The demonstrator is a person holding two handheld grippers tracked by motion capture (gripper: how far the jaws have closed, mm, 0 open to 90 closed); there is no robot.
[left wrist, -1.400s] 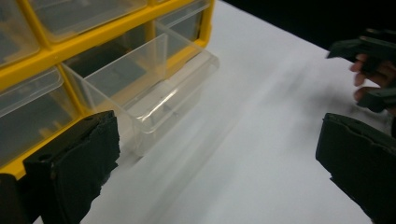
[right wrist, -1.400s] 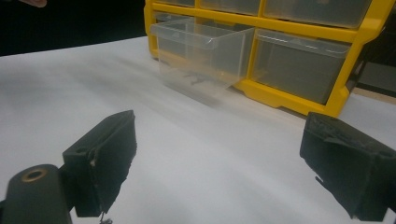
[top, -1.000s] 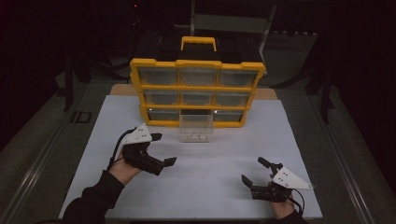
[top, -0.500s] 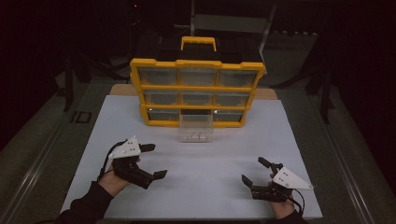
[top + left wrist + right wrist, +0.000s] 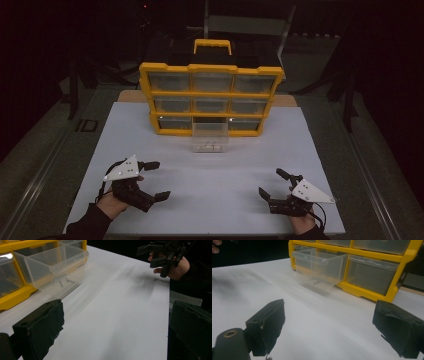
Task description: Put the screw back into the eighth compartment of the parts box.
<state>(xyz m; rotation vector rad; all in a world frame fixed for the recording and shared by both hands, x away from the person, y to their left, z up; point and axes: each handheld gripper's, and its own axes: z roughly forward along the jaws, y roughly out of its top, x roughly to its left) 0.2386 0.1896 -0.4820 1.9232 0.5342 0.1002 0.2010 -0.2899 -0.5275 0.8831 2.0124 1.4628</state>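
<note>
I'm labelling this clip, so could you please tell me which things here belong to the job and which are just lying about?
Job:
- clear drawer, pulled out
- small screws inside it
- yellow organizer
- left gripper, right gripper, both open

Lying about:
- white board
- chair behind

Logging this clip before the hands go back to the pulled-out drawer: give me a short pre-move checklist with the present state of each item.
1. Left claw open and empty: ok, jaws spread wide over the white table.
2. Right claw open and empty: ok, jaws apart, nothing between them.
3. Clear drawer pulled out of the yellow organizer: ok, it juts from the bottom row's middle slot.
4. Drawer contents: ok, a few small dark screws lie on its floor; exact count cannot tell.
5. Path from both claws to the drawer: ok, bare table between.
6. Other drawers shut: ok in the high view; their contents cannot tell.
</note>
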